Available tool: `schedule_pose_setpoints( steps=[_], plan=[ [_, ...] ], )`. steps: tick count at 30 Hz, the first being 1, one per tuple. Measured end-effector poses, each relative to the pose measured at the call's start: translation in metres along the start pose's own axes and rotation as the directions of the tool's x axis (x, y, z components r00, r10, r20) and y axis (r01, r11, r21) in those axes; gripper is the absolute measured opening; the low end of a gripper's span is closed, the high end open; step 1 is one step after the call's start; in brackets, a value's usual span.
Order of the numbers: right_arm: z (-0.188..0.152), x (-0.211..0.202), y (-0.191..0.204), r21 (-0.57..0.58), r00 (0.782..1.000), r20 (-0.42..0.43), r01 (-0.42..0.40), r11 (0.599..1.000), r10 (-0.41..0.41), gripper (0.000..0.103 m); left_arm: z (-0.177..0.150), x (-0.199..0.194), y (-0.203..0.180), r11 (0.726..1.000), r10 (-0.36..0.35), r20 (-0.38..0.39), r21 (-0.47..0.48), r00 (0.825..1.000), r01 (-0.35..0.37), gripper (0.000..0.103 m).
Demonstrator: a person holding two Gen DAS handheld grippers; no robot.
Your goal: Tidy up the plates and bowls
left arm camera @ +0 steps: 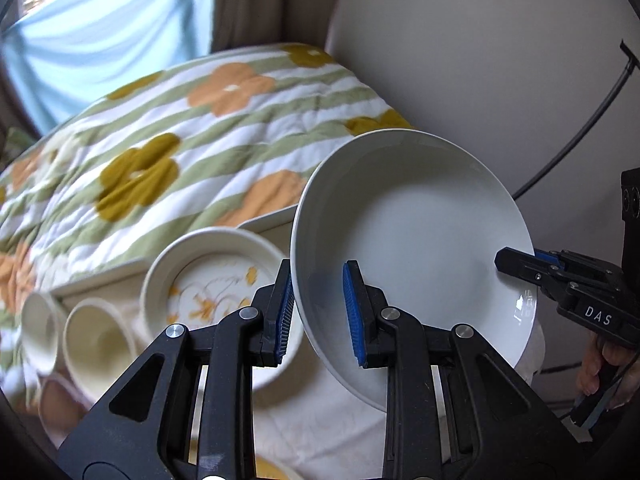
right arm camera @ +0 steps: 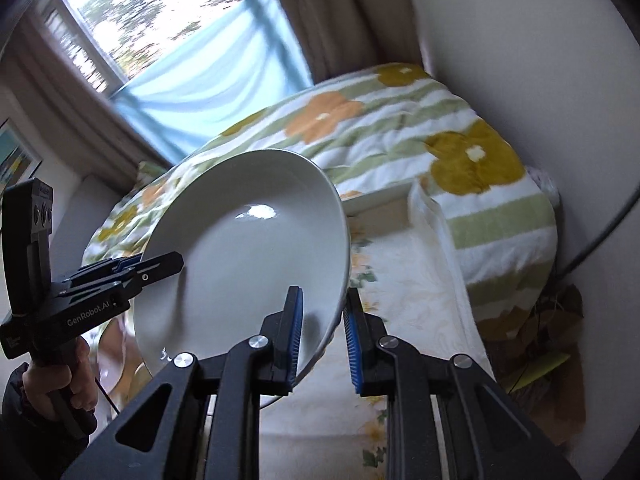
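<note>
Plate (left arm camera: pixel 416 236) held tilted, off table, pinched at opposite rims: left gripper (left arm camera: pixel 320 312) at near-left edge, right gripper (right arm camera: pixel 322 340) opposite; floral dish (left arm camera: pixel 216 288) below-left.

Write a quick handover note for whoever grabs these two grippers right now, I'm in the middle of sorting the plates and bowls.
Left gripper: shut on the white plate rim.
Right gripper: shut on the opposite rim of that plate, which is in the air and tilted.
On the table: flower-patterned dish and two cream cups, not stacked.
Done: plate picked up.
Left: set it down somewhere; grouping the rest looks undone.
</note>
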State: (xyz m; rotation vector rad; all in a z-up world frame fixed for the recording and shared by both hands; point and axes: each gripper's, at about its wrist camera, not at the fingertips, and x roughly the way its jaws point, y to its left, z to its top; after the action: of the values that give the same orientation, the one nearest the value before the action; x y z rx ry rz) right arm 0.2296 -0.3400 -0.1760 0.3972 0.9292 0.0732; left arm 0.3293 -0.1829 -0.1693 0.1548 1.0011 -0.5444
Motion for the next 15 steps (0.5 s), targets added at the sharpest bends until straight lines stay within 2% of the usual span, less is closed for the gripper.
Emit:
schedule_pose_setpoints(
  steps=[6,10,15],
  plan=[
    [-0.013,-0.005,0.044,-0.165,0.993,-0.047,-0.118,0.979,0.111,0.019,-0.058,-0.054,0.024,0.981,0.115,0.032,-0.159,0.993,-0.109,0.021],
    [-0.031,0.006,0.075,-0.247,0.979,-0.116,-0.192,0.95,0.167,0.019,-0.105,-0.083,0.045,0.948,0.185,0.013,-0.266,0.983,-0.175,0.021],
    [-0.063,0.031,0.111,-0.303,0.951,-0.224,-0.277,0.912,0.215,0.019,-0.162,-0.103,0.074,0.897,0.24,-0.036,-0.373,0.97,-0.236,0.021]
  ],
)
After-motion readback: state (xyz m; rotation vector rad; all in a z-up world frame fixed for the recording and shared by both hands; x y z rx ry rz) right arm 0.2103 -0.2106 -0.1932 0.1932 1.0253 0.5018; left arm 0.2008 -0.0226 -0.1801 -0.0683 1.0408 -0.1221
